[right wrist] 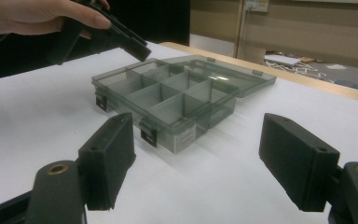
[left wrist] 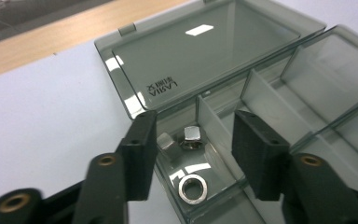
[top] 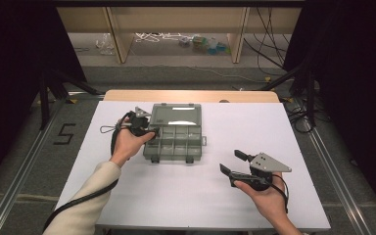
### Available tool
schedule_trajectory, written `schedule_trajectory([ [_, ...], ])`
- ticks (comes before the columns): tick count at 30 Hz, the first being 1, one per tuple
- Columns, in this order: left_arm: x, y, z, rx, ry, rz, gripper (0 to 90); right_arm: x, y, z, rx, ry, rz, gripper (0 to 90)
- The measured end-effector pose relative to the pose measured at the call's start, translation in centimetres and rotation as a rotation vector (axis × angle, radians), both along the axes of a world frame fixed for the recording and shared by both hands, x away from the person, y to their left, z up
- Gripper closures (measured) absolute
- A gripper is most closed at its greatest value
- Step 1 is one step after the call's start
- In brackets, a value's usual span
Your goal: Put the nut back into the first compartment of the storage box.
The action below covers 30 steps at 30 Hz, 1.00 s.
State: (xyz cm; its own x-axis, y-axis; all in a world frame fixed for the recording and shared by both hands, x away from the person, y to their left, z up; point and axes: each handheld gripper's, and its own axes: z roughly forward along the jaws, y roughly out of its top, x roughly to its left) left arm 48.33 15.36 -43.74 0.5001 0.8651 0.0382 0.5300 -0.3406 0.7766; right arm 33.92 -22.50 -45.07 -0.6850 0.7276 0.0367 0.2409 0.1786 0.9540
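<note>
The box [top: 174, 132] lies open near the table's [top: 127, 191] middle, lid [left wrist: 200, 56] folded flat toward twelve o'clock, and three nuts [left wrist: 192, 188] rest in its far-left compartment, two at the back and one at the front. The left gripper [top: 152, 134] hovers over that compartment at the box's nine o'clock edge, jaws apart and holding nothing. The right gripper [top: 232, 163] rests on the table at the box's four o'clock, well apart from it, jaws wide and empty.

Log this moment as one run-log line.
left gripper: open over nuts in organizer box | right gripper: open, apart
</note>
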Motion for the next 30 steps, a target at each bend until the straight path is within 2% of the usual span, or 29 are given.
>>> schedule_trajectory([
  [1, -0.4, 0.5, 0.4, 0.031, 0.006, -0.023, 45.4, 0.1, 0.1, -0.1, 0.015, -0.007, 0.007, 27.3],
  [2, -0.8, 0.4, 0.5, -0.01, -0.007, -0.003, 43.4, 0.2, 0.0, -0.1, 0.012, -0.008, 0.007, 27.3],
  [4, -1.6, 0.7, 0.7, -0.018, -0.007, -0.01, 39.2, 0.2, 0.0, 0.0, 0.014, 0.0, 0.003, 27.3],
  [5, -1.9, 1.0, 0.8, 0.01, 0.001, -0.027, 35.5, 0.2, 0.0, 0.0, 0.019, -0.008, 0.005, 27.3],
  [6, -2.5, 1.2, 0.9, 0.015, 0.002, -0.029, 33.5, 0.1, -0.3, 0.2, -0.023, 0.01, -0.006, 27.3],
  [7, -2.9, 1.2, 0.8, -0.018, -0.013, -0.011, 31.6, 0.2, -0.1, 0.2, 0.003, -0.007, -0.01, 27.3],
  [8, -3.4, 1.5, 0.8, -0.009, -0.019, -0.018, 29.4, 0.3, -0.2, 0.2, 0.006, -0.005, -0.003, 27.3],
  [9, -3.8, 1.5, 0.8, -0.027, -0.025, -0.009, 28.1, 0.3, -0.2, 0.3, -0.005, -0.018, -0.013, 27.3],
  [10, -4.2, 1.8, 0.9, -0.018, -0.024, -0.021, 27.5, 0.3, -0.2, 0.3, 0.002, -0.015, -0.02, 27.3],
  [11, -4.7, 1.9, 0.8, -0.043, -0.043, -0.015, 26.6, 0.3, -0.2, 0.3, 0.005, -0.012, -0.015, 27.3],
  [14, -6.1, 2.5, 0.8, -0.082, -0.077, -0.031, 25.1, 0.5, -0.2, 0.5, 0.018, -0.016, -0.01, 27.3],
  [16, -7.1, 2.8, 0.5, -0.113, -0.09, -0.042, 24.2, 0.4, -0.4, 0.7, -0.017, 0.0, -0.02, 27.3],
  [17, -7.7, 3.0, 0.5, -0.105, -0.099, -0.053, 23.7, 0.6, -0.2, 0.6, 0.0, -0.013, -0.018, 27.2],
  [18, -8.3, 3.2, 0.3, -0.115, -0.111, -0.06, 23.7, 0.7, -0.1, 0.6, 0.014, -0.013, -0.015, 27.3],
  [19, -8.8, 3.4, 0.2, -0.107, -0.109, -0.075, 23.3, 0.8, -0.1, 0.6, 0.008, -0.014, -0.014, 27.2],
  [20, -9.2, 3.5, 0.0, -0.121, -0.114, -0.08, 23.2, 0.8, -0.1, 0.6, 0.004, -0.022, -0.032, 27.3],
  [25, -11.1, 4.1, -0.8, -0.149, -0.118, -0.076, 23.1, 1.3, 0.2, 0.7, 0.001, -0.009, -0.028, 27.3],
  [27, -11.8, 4.2, -1.3, -0.156, -0.119, -0.079, 23.1, 1.7, 0.3, 0.8, 0.003, -0.026, -0.021, 27.3],
  [28, -12.1, 4.2, -1.5, -0.164, -0.118, -0.076, 23.2, 1.8, 0.4, 0.9, 0.005, -0.012, -0.025, 27.3],
  [29, -12.4, 4.3, -1.7, -0.159, -0.121, -0.084, 23.2, 2.0, 0.4, 1.0, -0.006, -0.012, -0.03, 27.3],
  [30, -12.6, 4.3, -1.8, -0.163, -0.125, -0.082, 23.2, 2.2, 0.5, 0.9, 0.006, -0.019, -0.029, 27.3],
])
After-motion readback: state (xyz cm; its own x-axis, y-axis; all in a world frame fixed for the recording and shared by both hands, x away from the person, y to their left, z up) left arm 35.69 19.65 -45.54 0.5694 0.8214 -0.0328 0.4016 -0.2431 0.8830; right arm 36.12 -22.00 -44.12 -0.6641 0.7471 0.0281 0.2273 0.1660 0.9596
